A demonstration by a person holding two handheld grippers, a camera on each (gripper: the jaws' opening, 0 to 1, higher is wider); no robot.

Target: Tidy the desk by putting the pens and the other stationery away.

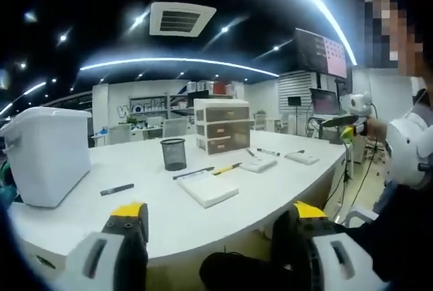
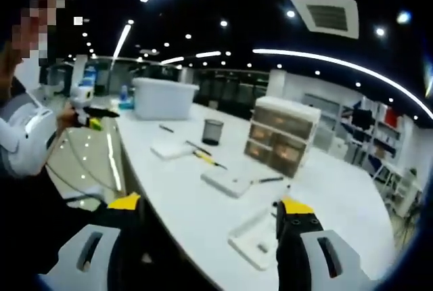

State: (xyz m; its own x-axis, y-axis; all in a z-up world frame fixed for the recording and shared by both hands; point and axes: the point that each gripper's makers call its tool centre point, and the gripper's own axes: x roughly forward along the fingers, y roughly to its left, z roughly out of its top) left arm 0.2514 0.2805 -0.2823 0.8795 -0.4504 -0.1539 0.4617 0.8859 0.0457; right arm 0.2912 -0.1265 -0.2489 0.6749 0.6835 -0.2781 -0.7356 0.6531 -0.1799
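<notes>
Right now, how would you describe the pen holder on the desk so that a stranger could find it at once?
Start at the long white desk and find the three-drawer organiser standing on it. Just beside it, toward the big white lidded bin, stands the black mesh pen cup. It is the only dark, round, upright thing; its neighbours are white pads and flat-lying pens.

White claws [image 1: 220,220], yellow tips; white sleeve [image 2: 27,139].

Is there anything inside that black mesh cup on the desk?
The black mesh cup stands upright on the white desk. No pen sticks out above its rim. Its bottom is hidden by the dark mesh wall, so small items there cannot be ruled out.
</notes>
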